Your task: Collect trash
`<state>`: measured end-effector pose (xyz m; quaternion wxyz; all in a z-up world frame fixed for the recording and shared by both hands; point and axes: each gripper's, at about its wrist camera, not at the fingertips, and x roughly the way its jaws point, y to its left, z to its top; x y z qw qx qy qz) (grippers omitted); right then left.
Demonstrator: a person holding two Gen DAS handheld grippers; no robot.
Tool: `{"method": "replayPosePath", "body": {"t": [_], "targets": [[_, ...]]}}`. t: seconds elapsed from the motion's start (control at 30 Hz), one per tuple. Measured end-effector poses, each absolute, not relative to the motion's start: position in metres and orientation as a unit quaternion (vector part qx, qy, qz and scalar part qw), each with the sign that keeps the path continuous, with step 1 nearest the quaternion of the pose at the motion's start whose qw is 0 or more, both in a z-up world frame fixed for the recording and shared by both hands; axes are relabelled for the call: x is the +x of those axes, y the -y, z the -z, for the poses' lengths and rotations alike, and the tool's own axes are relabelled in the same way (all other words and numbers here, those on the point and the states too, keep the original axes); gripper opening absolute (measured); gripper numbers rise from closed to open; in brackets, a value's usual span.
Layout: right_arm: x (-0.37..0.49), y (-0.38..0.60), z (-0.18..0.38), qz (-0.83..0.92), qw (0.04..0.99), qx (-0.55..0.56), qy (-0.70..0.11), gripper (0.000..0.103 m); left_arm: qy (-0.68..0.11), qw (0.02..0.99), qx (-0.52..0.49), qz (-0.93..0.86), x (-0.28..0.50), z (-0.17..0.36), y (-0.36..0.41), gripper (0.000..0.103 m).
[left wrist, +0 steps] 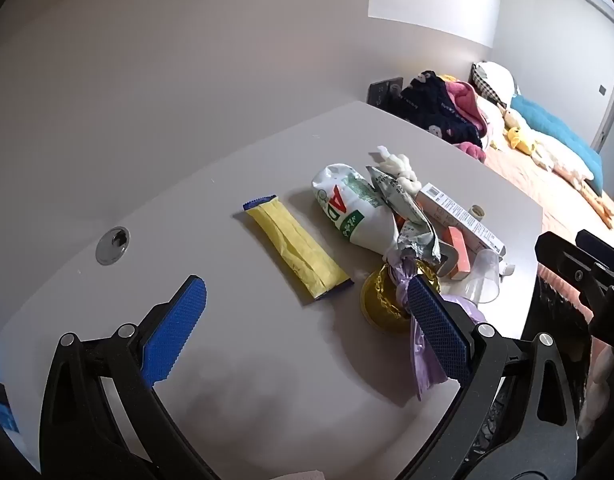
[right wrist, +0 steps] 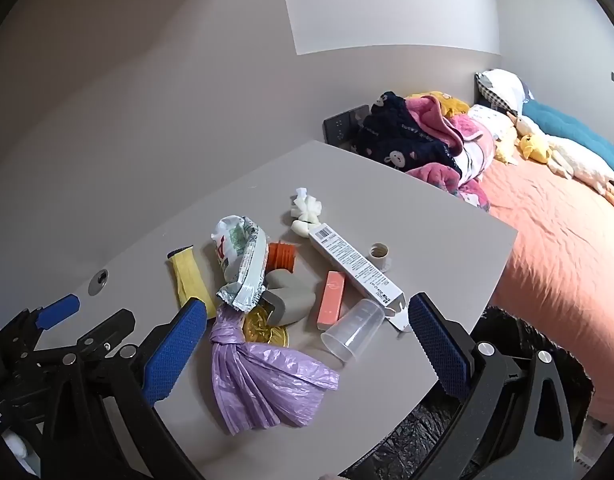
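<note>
Left gripper (left wrist: 307, 320): tilted down toward the grey table (left wrist: 179, 208); jaws spread wide, nothing clamped; bare tabletop is seen between the blue pads.
Right gripper (right wrist: 307, 344): angled down likewise, jaws fully apart, empty; framed between its pads are the knotted purple bag (right wrist: 263, 384) and a clear plastic cup (right wrist: 353, 334) lying on its side.
Trash: gathered on the table's right part.
Yellow wrapper (left wrist: 297, 246): laid flat, left of the white printed bag (left wrist: 351, 208).
Long white box (right wrist: 355, 272): placed beside an orange box (right wrist: 330, 298).
Gold disc (right wrist: 267, 330): partly hidden under the purple bag's knot.
</note>
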<state>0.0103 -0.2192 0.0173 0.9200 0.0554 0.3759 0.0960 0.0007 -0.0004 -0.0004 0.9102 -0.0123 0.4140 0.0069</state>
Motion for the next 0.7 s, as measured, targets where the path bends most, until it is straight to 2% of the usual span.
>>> {"method": "replayPosePath", "body": {"t": [0.7], "targets": [[0.015,0.224,-0.022,-0.092,0.919,0.06,-0.379,0.1,-0.407,0.913,-0.012,-0.004,0.0,-0.005,0.003,0.097]]}}
